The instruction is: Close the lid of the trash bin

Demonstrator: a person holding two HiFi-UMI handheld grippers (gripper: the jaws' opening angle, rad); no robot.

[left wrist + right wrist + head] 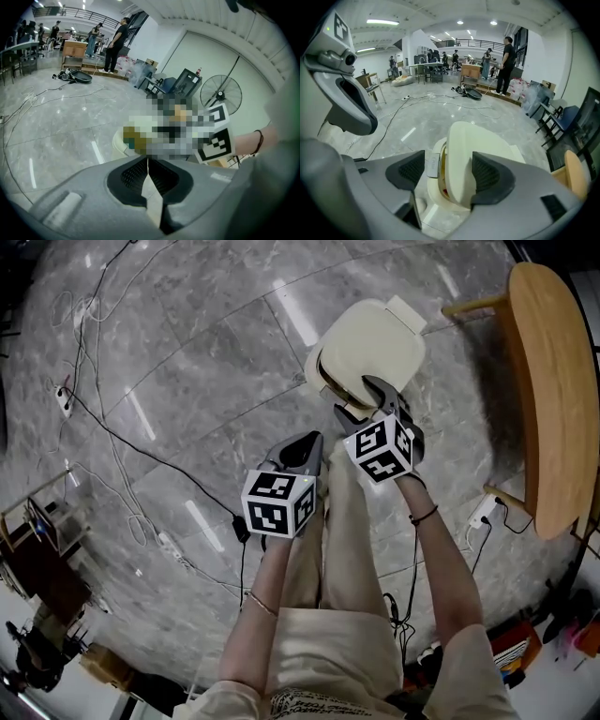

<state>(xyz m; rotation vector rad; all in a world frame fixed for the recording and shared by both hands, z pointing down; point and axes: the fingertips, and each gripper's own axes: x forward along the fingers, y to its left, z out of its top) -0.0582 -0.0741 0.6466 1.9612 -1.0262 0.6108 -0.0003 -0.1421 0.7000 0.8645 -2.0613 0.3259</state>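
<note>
A cream trash bin [323, 371] stands on the grey stone floor, its lid [375, 338] tilted up a little from the body. My right gripper [361, 401] is at the bin's near edge, open, its two jaws astride the front of the lid [464, 150]. In the right gripper view the bin's body [436, 192] and a small front tab [432, 165] show below the lid. My left gripper [305, 446] hangs shut and holding nothing, a little nearer me and left of the bin. Its pads [140, 176] meet, and the bin's rim [117, 140] lies beyond.
A wooden table [548, 381] stands right of the bin. Cables [112, 437] run over the floor at the left, and a power strip [483, 512] lies at the right. People [506, 58] stand far off. A fan [220, 96] is behind.
</note>
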